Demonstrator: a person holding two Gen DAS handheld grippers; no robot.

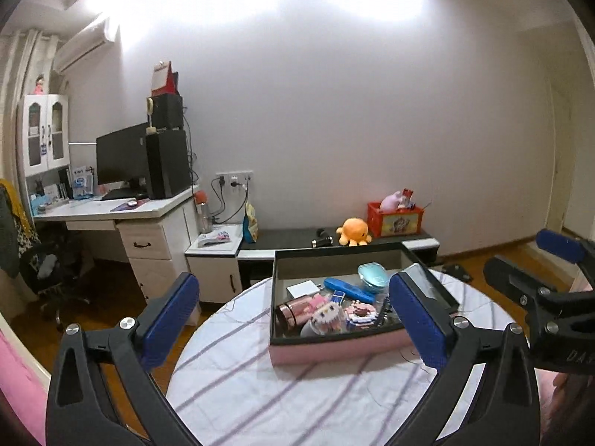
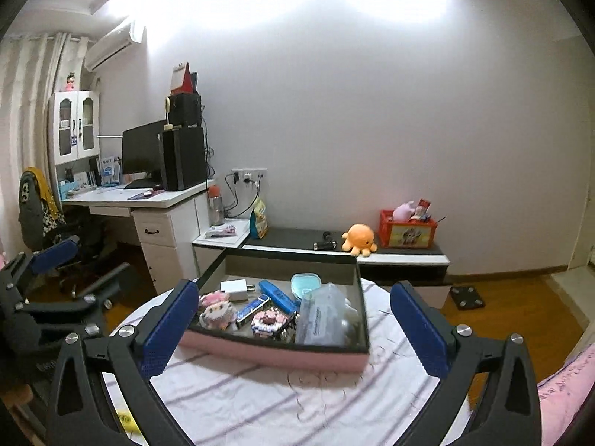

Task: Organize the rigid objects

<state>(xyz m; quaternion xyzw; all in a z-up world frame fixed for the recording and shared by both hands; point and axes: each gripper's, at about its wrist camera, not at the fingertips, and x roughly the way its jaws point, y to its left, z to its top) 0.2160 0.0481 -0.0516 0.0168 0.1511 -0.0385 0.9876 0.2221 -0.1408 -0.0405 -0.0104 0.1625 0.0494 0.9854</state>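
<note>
Ahead of both tools, beyond their spread fingers, sits the round table (image 2: 230, 401) under its striped cloth, and on it the pink-sided box (image 2: 275, 353), the biggest piece of the job. The left gripper (image 1: 293, 319) is wide apart with nothing between its blue pads; the box shows through the gap, closer to its right-hand finger. The right gripper (image 2: 293, 327) is just as wide and just as empty, the box straight ahead and a touch toward its left finger. Each tool can spot the other off to its side, so they hang side by side, both back from the box and touching nothing. Inside the box, everything looks gathered: a clear plastic case (image 2: 323, 316) on the side nearer the right tool, a rose-coloured tumbler (image 1: 292, 314) lying at the side nearer the left tool, a teal case (image 2: 305, 285) toward the far wall, a blue pen-like tool (image 2: 277, 295), a white charger (image 2: 235, 289) and two small block-built figures (image 2: 217, 310). The cloth around the box shows no stray items from here, so my read is that the sorting is at or near its end and the hands are clear of the work. If anything remains, the next move calls for finding it outside these views and reaching with jaws already open.
</note>
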